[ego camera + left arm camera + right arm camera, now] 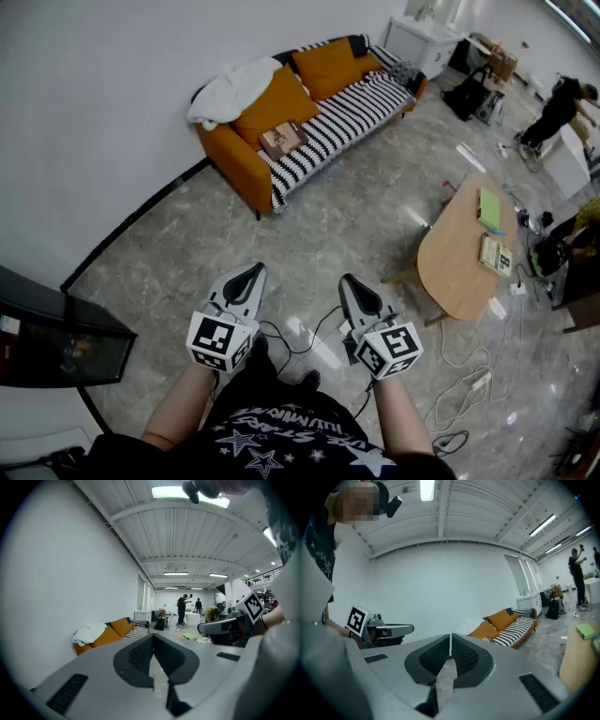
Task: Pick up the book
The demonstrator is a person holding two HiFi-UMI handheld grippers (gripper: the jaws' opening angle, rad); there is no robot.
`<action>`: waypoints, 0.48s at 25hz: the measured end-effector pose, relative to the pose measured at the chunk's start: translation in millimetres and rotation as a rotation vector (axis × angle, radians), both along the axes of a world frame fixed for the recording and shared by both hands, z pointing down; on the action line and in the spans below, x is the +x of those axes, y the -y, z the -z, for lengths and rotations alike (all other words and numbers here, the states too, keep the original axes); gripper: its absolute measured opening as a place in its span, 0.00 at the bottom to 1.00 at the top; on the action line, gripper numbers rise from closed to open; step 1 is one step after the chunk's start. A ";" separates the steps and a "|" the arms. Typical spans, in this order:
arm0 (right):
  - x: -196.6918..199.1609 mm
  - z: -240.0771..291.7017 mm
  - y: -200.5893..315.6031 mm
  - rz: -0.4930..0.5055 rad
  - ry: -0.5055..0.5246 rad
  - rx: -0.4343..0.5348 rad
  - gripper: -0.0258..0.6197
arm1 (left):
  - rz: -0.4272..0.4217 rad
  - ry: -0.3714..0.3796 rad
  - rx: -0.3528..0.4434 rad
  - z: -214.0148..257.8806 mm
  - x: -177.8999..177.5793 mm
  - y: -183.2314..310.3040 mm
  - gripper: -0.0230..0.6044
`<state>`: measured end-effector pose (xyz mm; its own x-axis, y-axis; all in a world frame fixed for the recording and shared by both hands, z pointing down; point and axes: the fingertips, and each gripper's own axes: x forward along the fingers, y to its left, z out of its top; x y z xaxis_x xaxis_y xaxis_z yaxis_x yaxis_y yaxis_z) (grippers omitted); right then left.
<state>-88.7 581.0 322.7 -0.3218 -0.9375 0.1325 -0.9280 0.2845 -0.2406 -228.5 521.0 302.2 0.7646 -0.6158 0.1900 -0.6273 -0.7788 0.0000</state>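
Note:
A brown book (281, 139) lies on the striped seat of the orange sofa (246, 167), far ahead of me. Two more books rest on the oval wooden table (457, 262) to my right: a green one (489, 208) and a pale printed one (494, 253). My left gripper (251, 273) and right gripper (352, 281) are side by side over the floor, close to my body and well short of every book. Both are shut with nothing between the jaws, as the left gripper view (153, 637) and the right gripper view (450, 641) show.
White cloth (225, 89) is heaped on the sofa's left end beside orange cushions. A dark cabinet (56, 337) stands at my left. Cables (459, 384) trail over the marble floor by the table. A person (558, 108) works at the far right near white furniture.

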 end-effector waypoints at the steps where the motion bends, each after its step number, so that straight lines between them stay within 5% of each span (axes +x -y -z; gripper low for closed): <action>1: 1.7 -0.1 -4.9 -0.002 0.003 -0.002 0.09 | -0.006 -0.001 -0.001 1.0 3.1 -4.7 0.05; 12: 13.8 9.9 -25.6 -0.008 0.017 0.017 0.09 | -0.020 0.007 0.038 14.3 13.7 -27.5 0.05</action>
